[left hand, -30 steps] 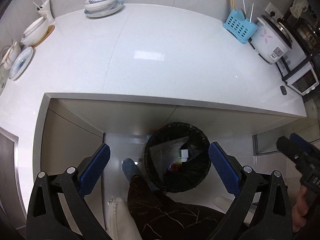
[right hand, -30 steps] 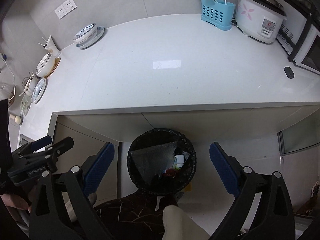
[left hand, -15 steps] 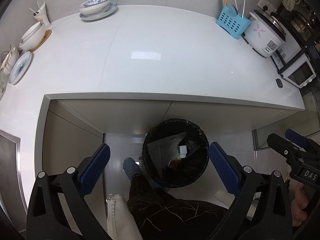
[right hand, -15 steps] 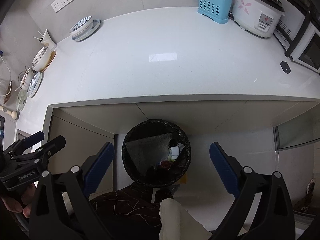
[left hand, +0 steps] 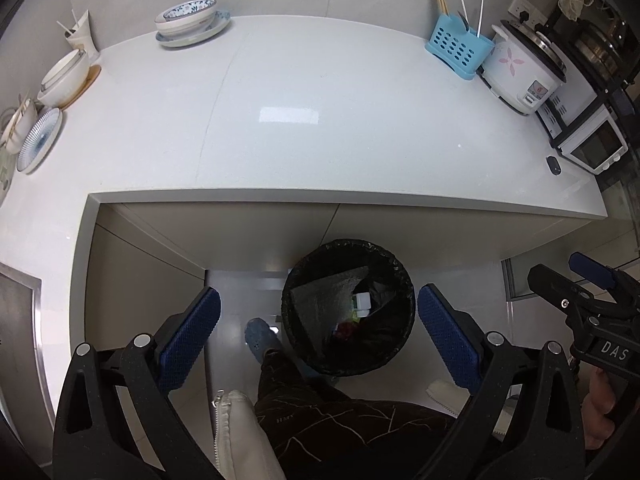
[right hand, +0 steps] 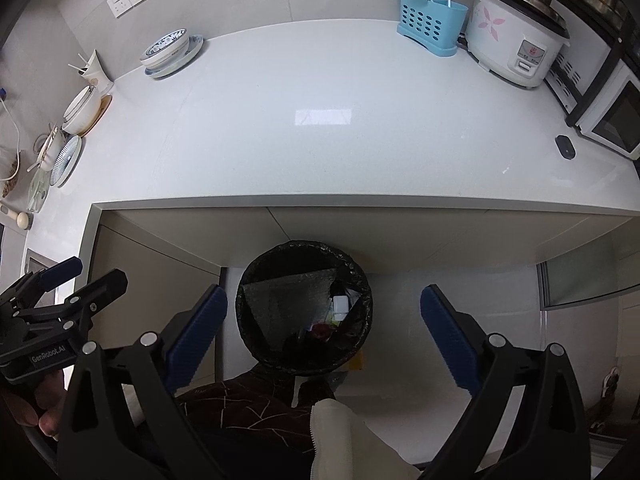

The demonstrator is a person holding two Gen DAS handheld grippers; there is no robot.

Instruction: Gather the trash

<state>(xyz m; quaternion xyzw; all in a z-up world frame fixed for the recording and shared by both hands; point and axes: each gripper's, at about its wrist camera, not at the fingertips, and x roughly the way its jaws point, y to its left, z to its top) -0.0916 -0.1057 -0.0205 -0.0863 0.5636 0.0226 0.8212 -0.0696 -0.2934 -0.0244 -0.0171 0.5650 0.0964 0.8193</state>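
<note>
The black-lined trash bin [left hand: 347,307] stood on the floor under the white counter [left hand: 280,120], well below both grippers. The left gripper [left hand: 318,326] and the right gripper [right hand: 323,328] each hung spread wide and empty, framing the bin between their blue pads.

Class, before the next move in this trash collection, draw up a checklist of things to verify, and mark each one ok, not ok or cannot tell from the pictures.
1. Left gripper open and holding nothing: ok.
2. Right gripper open and holding nothing: ok.
3. Trash bin on the floor below the counter edge, black liner in place: ok.
4. Bin has room for more; it holds a grey sheet and a small white item: ok.
5. Trash left on the countertop: cannot tell; only dishes, a blue utensil holder, a rice cooker and a small dark object show.
</note>
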